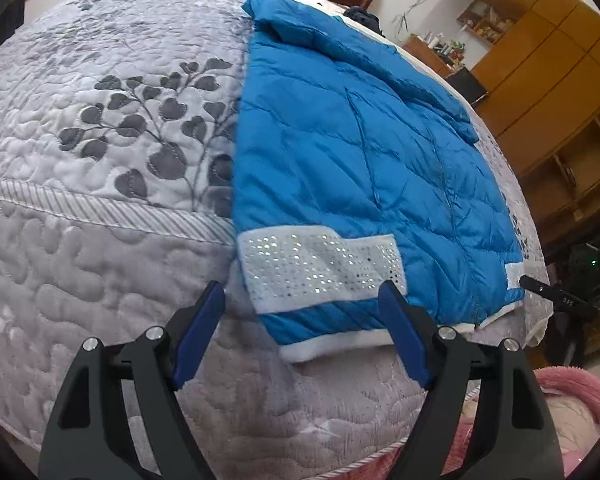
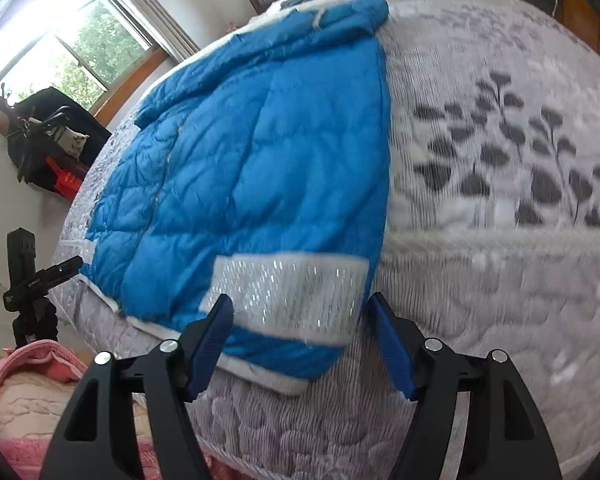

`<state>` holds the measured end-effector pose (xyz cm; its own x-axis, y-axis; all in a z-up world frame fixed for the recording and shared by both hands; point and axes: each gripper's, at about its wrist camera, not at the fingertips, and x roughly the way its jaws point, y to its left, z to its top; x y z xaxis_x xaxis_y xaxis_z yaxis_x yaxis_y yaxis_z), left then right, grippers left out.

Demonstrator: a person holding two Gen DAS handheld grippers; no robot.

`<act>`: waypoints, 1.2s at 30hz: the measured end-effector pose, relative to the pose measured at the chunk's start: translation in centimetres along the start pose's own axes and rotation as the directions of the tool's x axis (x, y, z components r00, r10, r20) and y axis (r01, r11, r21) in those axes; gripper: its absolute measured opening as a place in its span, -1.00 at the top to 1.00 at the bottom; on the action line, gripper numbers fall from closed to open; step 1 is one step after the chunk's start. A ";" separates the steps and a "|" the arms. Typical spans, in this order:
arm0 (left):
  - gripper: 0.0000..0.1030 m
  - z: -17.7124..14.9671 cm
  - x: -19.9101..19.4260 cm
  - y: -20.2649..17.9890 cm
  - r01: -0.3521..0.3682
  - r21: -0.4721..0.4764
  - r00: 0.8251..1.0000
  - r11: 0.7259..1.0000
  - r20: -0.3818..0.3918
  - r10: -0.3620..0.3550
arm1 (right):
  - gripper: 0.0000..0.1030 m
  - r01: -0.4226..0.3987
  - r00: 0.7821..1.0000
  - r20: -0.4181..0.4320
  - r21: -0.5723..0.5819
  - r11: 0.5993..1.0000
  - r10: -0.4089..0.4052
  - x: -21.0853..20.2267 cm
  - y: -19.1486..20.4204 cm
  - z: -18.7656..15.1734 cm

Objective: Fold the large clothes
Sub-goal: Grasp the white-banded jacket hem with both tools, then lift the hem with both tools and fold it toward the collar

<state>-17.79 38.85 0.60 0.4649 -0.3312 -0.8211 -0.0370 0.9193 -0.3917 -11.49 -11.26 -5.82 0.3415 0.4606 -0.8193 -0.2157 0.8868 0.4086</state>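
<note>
Bed (image 1: 100,240) under a grey quilted bedspread with dark leaf print. Spread flat on it, a blue puffer jacket (image 1: 340,152), folded lengthwise, collar at the far end, hem with its white trim toward the near edge; a white sequinned cuff band (image 1: 320,268) across the near part. Left gripper (image 1: 304,332) hovering above the hem, jaws wide apart, empty. Right gripper (image 2: 300,340) likewise spread and empty, over the cuff band (image 2: 288,292); view motion-blurred. Pink blanket (image 1: 580,396) at the near edge.
</note>
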 end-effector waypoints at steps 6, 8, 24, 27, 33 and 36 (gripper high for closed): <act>-0.13 0.4 1.0 -0.9 0.027 0.000 0.999 1.000 -0.018 -0.027 | 0.22 0.017 1.000 0.009 -0.053 0.998 -0.017 0.3 1.4 -0.6; 0.05 0.5 1.2 -1.2 0.013 0.004 1.000 1.000 -0.017 -0.013 | 0.36 0.018 1.000 0.008 -0.060 0.998 -0.018 0.2 1.6 -0.4; 0.73 6.6 -4.2 -3.7 0.211 0.079 0.957 0.974 0.187 -0.222 | 0.75 -0.163 0.968 0.177 -0.100 0.982 0.178 -7.5 2.8 5.7; 0.73 9.6 -4.6 -4.0 0.244 0.082 0.943 0.966 0.214 -0.256 | 0.76 -0.185 0.956 0.206 -0.124 0.975 0.208 -8.7 3.2 8.9; 0.73 16.2 -4.2 -4.7 0.254 0.117 0.932 0.960 0.235 -0.275 | 0.76 -0.211 0.952 0.200 -0.129 0.969 0.234 -8.5 3.1 16.1; 0.73 19.6 -2.9 -4.9 0.236 0.122 0.939 0.964 0.227 -0.259 | 0.76 -0.216 0.957 0.176 -0.104 0.971 0.231 -7.1 2.8 20.2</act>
<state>-1.57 39.50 13.02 0.6467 -0.5006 -0.5755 0.1824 0.8341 -0.5206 3.98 -11.26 9.25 0.4377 0.6525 -0.6186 -0.3781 0.7578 0.5318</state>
